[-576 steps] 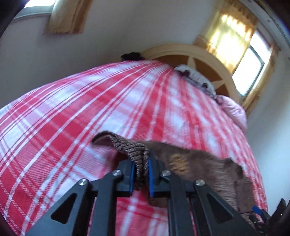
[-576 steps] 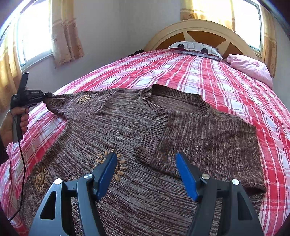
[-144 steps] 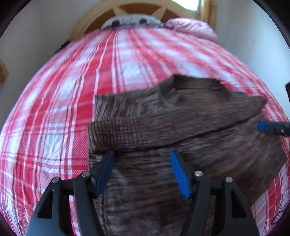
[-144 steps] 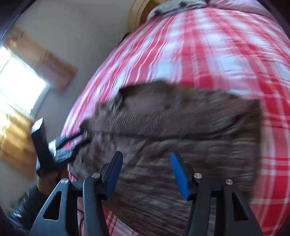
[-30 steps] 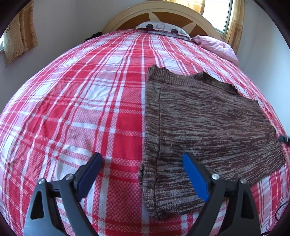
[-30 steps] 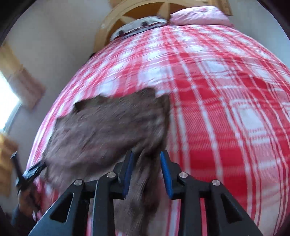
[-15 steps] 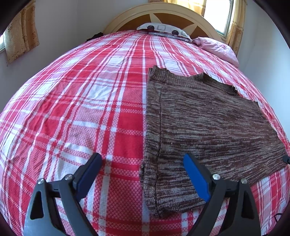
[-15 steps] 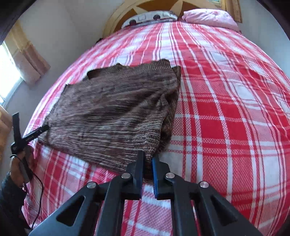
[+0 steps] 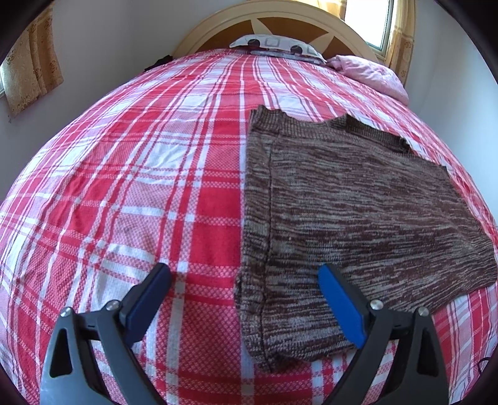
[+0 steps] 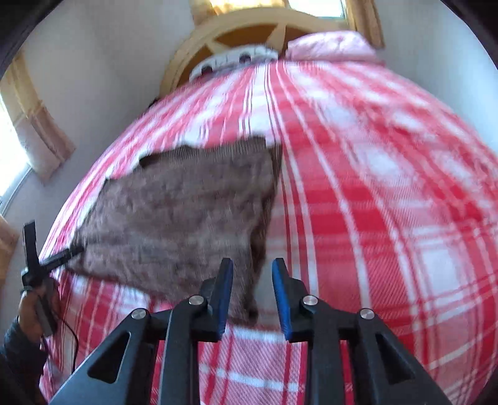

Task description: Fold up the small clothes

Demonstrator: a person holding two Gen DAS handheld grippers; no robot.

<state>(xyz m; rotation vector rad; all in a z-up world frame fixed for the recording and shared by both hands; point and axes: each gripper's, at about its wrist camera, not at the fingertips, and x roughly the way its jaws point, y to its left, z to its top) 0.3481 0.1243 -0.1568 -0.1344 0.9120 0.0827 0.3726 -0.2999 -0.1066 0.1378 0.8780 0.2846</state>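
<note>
A brown knit sweater (image 9: 348, 215) lies folded into a flat rectangle on the red and white plaid bedspread (image 9: 149, 174). My left gripper (image 9: 246, 299) is wide open and empty, hovering over the sweater's near left corner. In the right wrist view the sweater (image 10: 186, 212) is blurred by motion. My right gripper (image 10: 252, 294) is partly open and empty, just at the sweater's near right corner. The left gripper (image 10: 67, 254) also shows in the right wrist view, at the sweater's left corner, held in a hand.
A wooden headboard (image 9: 280, 28) with a patterned pillow (image 9: 277, 48) and a pink pillow (image 9: 373, 74) stands at the far end. Curtained windows (image 10: 34, 137) flank the bed. A wall is close on the right.
My right gripper has opened and let go of the sweater's corner, and it is moving, so its view blurs. My left gripper has stayed almost still and open.
</note>
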